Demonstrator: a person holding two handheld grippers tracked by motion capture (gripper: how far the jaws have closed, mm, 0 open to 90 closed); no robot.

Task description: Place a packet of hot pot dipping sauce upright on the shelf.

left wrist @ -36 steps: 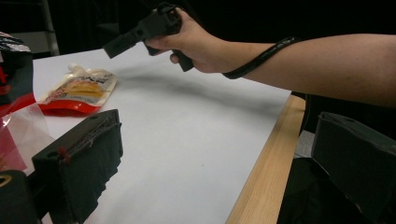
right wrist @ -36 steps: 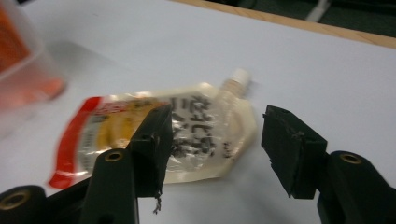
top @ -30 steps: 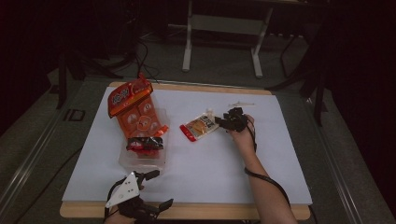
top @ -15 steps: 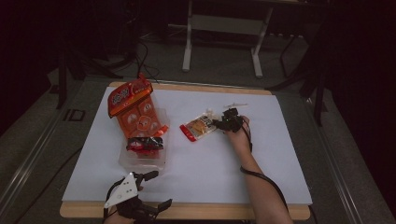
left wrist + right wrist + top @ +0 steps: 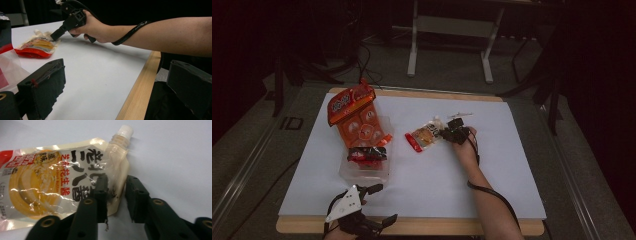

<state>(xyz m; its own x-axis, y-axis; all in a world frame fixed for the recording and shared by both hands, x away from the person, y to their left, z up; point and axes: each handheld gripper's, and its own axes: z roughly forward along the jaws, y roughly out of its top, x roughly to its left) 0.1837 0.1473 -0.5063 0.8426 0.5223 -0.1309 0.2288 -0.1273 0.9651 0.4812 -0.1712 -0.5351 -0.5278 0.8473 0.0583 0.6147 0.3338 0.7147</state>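
A spouted pouch (image 5: 427, 136) with a yellow and red print and a white cap lies flat on the white sheet near the table's middle. My right gripper (image 5: 447, 132) rests at its right end. In the right gripper view the pouch (image 5: 50, 187) has its edge below the spout in the narrow gap of my right gripper (image 5: 116, 178). Those jaws have just been closing and I see no firm pinch. My left gripper (image 5: 384, 202) hovers at the front edge, open and empty. In the left gripper view my left gripper (image 5: 117, 70) spreads wide, with the pouch (image 5: 37, 46) and right gripper (image 5: 53, 37) beyond.
A tall orange snack bag (image 5: 354, 117) leans at the back left. In front of it a clear plastic tub (image 5: 364, 172) holds a red and black packet (image 5: 367, 154). A thin pale object (image 5: 460, 115) lies behind the right gripper. The wooden table edge (image 5: 452, 226) runs along the front.
My right gripper has shifted slightly left onto the pouch's end and its jaws have narrowed. The left gripper has stayed where it was.
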